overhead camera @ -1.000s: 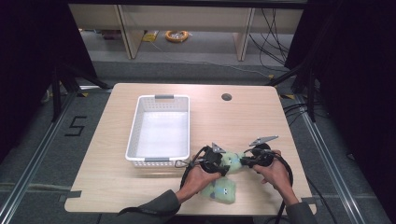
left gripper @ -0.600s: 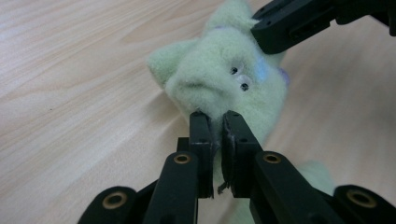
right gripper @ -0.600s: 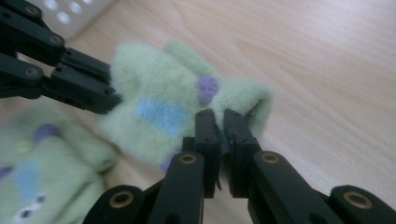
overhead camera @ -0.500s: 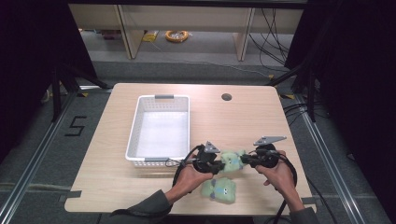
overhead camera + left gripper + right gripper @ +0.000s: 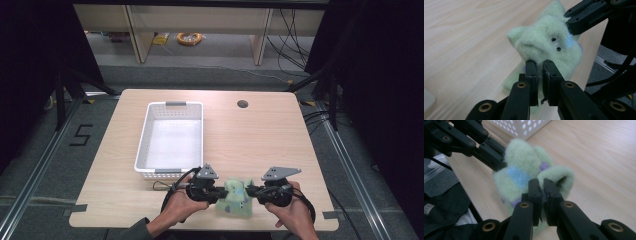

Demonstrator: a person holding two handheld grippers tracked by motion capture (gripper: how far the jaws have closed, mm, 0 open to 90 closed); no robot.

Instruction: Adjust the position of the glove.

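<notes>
At the bottom of the high view, the left gripper [image 5: 220, 192] and the right gripper [image 5: 251, 191] face each other from either side of a fuzzy green sock [image 5: 236, 196], which sits in the lower centre of the frame near the table's [image 5: 260, 135] front edge. The left gripper's jaws have just been closing, and in the left gripper view they are pinched on a fold of the sock [image 5: 544, 46] at lower centre, the pale green fabric bunched up above the tips. The right gripper [image 5: 576, 18] comes in at the upper right of that view, gripping the sock's far side. In the right gripper view the jaws are likewise pressed together on the sock's rim [image 5: 554, 178] at the centre, where blue and purple patches show on the fabric, and the left gripper [image 5: 496, 157] bites on it from the upper left. Farther up the high view, left of centre, stands a white perforated basket [image 5: 144, 145]; its corner [image 5: 524, 127] shows at the top of the right gripper view. Near the table's far edge, a small round hole [image 5: 242, 104] lies right of centre
</notes>
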